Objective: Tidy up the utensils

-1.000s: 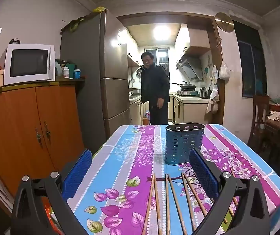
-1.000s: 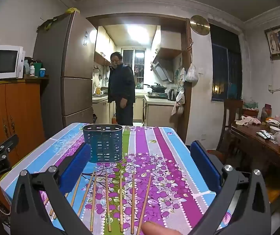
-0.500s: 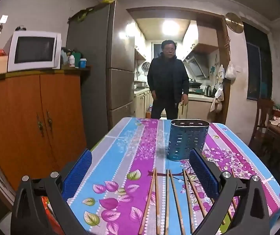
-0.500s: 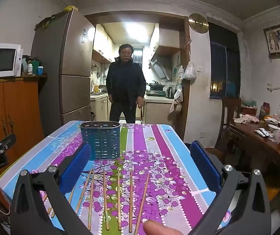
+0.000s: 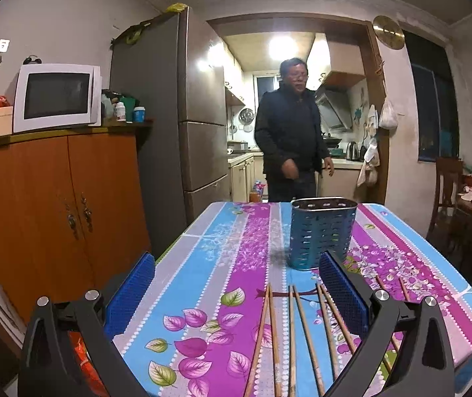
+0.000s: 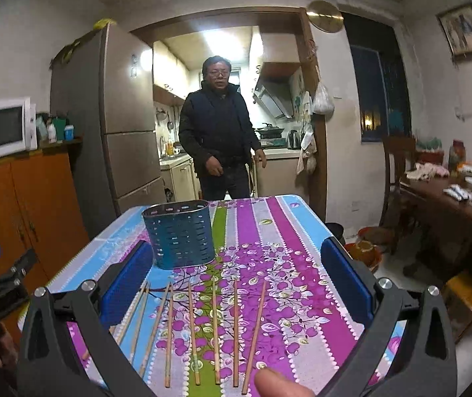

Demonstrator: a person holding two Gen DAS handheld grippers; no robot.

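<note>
Both the left gripper (image 5: 236,292) and the right gripper (image 6: 236,276) hung wide open and empty above the floral tablecloth (image 6: 302,248). The wooden chopsticks (image 6: 214,327) lay loose in a row; the perforated blue utensil holder (image 6: 179,235) behind them apparently held nothing, so the sorting seemed unstarted.

A person in a dark jacket (image 6: 217,132) stands at the kitchen doorway, centre frame, behind a table spread with a floral striped tablecloth (image 6: 289,248). At left, a white microwave (image 5: 56,97) sits atop an orange wooden cabinet (image 5: 54,205) beside a tall grey refrigerator (image 5: 170,115). A round brass plate (image 6: 324,16) hangs at upper right; a cluttered wooden side table (image 6: 451,205) fills the right edge
</note>
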